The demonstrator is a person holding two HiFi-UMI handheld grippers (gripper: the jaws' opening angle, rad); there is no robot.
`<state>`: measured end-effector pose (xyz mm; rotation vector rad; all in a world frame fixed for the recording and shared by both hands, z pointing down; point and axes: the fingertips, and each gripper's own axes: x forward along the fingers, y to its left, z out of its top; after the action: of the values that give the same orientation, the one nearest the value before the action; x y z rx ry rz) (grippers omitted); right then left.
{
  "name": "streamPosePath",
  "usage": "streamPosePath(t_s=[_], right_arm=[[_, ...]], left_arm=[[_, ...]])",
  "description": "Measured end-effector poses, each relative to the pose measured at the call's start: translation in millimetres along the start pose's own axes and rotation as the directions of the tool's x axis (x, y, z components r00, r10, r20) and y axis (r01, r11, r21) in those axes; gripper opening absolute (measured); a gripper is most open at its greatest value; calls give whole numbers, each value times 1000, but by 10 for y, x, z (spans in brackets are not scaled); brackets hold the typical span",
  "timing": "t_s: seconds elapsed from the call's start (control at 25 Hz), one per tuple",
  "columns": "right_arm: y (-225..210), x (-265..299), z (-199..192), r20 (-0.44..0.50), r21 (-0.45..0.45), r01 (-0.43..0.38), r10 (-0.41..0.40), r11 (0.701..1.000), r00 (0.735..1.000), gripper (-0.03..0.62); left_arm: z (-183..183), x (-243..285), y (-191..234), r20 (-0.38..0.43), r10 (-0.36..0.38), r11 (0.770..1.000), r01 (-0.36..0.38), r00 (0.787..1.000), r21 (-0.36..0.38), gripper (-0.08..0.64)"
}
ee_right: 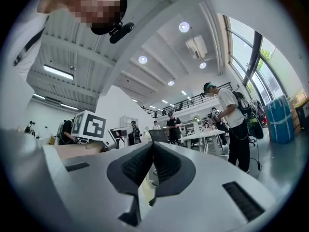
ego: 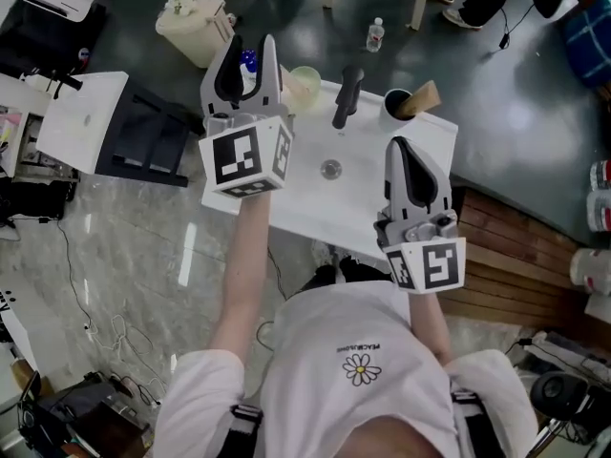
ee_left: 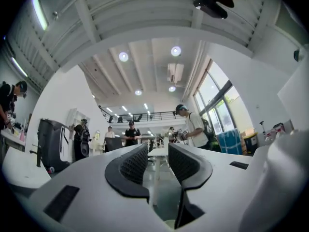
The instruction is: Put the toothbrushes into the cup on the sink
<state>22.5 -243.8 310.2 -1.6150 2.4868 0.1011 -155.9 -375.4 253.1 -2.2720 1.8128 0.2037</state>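
Closest in, the right gripper [ego: 403, 153] is held up over the white sink [ego: 358, 175] with its jaws pressed together on nothing, and the left gripper [ego: 252, 51] beside it has its jaws wide apart and empty. Beyond them the pale cup [ego: 305, 86] stands on the sink's far edge, just left of the black faucet [ego: 347, 95] (any toothbrushes in it are too small to make out).

The sink [ego: 325, 213] at mid-frame is white and its tap [ego: 347, 95] is black. The cup [ego: 305, 85] on it is pale yellow-green. The left hand-held gripper [ego: 250, 53] and right hand-held gripper [ego: 401, 151] are grey with black pads and black-and-white marker cubes. The shirt [ego: 353, 399] at the bottom is white with a daisy print.
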Motion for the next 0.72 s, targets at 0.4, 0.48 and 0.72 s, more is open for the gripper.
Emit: streamPosePath(t_s=[0.4,0.48,0.72], right_arm=[[350,177,361,75,-51,-108,112,993,991,12],[432,202,372,73,-51,-127,130,991,989,12],[617,232,317,46,-78,-150,154,986,987,12]], left_arm=[[760,-1164,-98,142,86,996,-85,986,-14,23],[733,-1353,-112,150,116,993,-112,982,-36,17],[442,-1632,-80,68,176,983,-171,982,-61,15]])
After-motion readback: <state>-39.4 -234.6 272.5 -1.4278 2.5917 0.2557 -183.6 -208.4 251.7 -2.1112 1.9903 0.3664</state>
